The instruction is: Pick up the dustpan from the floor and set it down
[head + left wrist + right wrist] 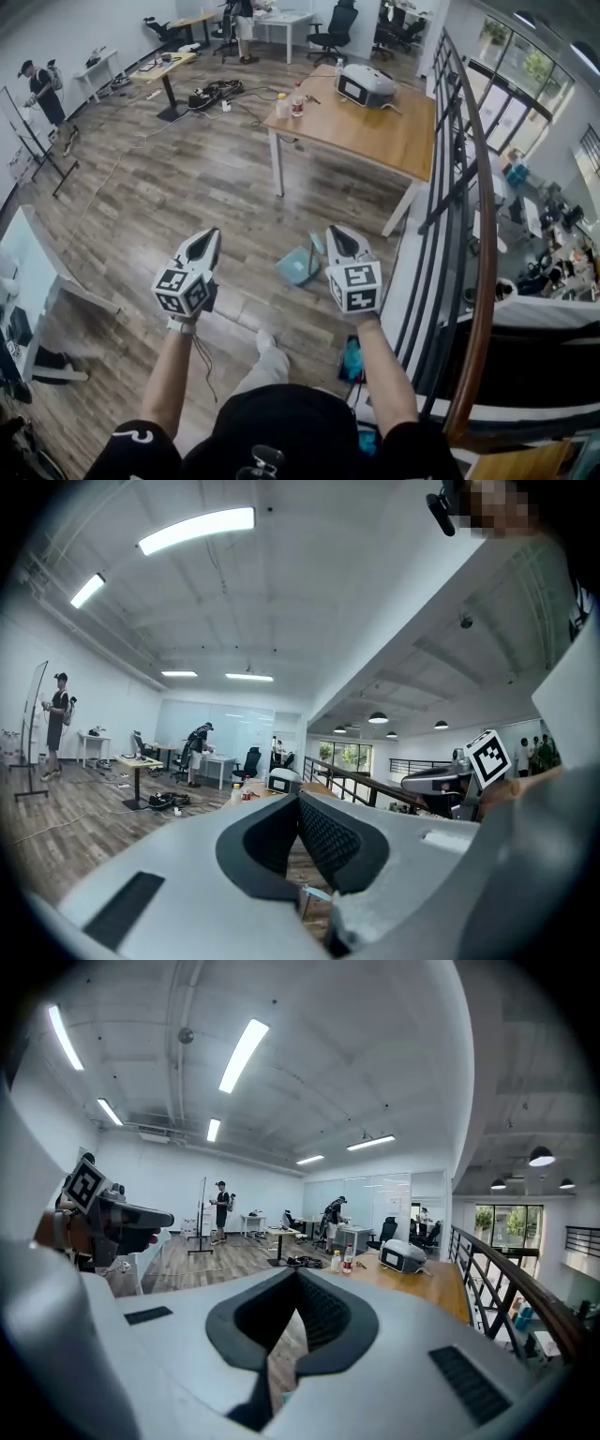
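The left gripper (207, 238) and right gripper (336, 234) are shut and empty. Open one, then dip slowly to the dustpan (298, 265) ahead at 12 o'clock.

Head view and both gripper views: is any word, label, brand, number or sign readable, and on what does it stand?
No readable text anywhere.
Left marker cube, right marker cube: black-and-white square patterns only, no letters.
Bottles on the table: labels too small to read.
Black sleeve: a white curl, no legible word.
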{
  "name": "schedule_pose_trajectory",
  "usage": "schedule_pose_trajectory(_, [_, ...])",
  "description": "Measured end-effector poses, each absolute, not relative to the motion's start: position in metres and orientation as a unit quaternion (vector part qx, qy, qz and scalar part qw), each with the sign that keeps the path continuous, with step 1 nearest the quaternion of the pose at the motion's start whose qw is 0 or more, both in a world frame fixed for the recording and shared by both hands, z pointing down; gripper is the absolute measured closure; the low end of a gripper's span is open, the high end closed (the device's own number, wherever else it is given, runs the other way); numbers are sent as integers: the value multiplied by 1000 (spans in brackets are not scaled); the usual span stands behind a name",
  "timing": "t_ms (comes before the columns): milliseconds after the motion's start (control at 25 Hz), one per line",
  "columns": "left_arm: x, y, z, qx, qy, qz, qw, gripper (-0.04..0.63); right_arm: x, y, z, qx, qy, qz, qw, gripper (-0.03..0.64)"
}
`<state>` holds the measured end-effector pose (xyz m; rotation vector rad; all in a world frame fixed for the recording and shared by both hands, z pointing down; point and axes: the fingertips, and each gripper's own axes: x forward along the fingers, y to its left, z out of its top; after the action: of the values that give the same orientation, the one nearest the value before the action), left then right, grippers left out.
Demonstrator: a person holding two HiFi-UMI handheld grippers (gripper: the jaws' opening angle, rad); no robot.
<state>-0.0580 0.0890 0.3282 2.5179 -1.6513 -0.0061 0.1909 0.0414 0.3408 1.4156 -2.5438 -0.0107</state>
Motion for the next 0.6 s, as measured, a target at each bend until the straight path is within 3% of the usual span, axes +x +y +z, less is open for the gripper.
schedule_pose_trajectory(600, [-112, -57, 323, 855, -513, 2, 72, 601, 134, -92, 336, 507, -854, 14, 117, 620])
